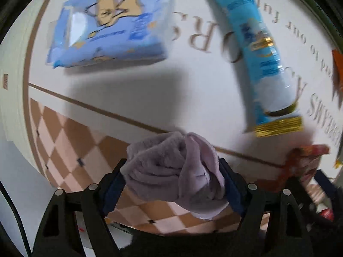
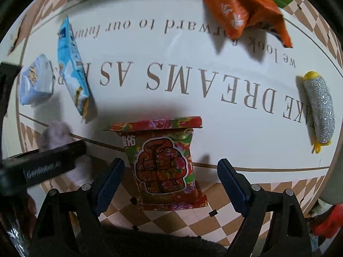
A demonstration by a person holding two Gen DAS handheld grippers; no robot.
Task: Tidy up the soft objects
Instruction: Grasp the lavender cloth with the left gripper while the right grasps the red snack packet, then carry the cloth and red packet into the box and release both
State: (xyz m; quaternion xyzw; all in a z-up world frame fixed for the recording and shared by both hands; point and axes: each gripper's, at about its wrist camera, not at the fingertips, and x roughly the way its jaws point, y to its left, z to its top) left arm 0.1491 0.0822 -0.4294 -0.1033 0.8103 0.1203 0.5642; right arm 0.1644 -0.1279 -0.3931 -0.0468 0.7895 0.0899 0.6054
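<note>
**Hand-held grippers over the cloth and the snack packet**

Your left hand-held gripper point(image 1: 174, 184) points steeply down and its two blue pads press on a bunched lilac cloth point(image 1: 171, 171), which fills the gap between them. Beyond its tips, on the white desk point(image 1: 193, 85), a blue tissue pack point(image 1: 109, 23) lies off to the left, and a long light-blue packet point(image 1: 257, 49) with a gold end lies off to the right. Both are well clear of the cloth. This view is blurred, so finer print on the packs cannot be read.

Your right hand-held gripper point(image 2: 170, 180) also points down, with its jaws spread. A red flowered snack packet point(image 2: 165, 162) sits between the pads, but neither pad touches it; there is a clear gap on each side. Far ahead and to the right of this gripper lies a crumpled orange cloth point(image 2: 246, 12). At the far right, a silver glittery scrubber point(image 2: 320, 107) with yellow ends rests on the desk. To the left, the other gripper's black body crosses the view with the lilac cloth under it.
</note>
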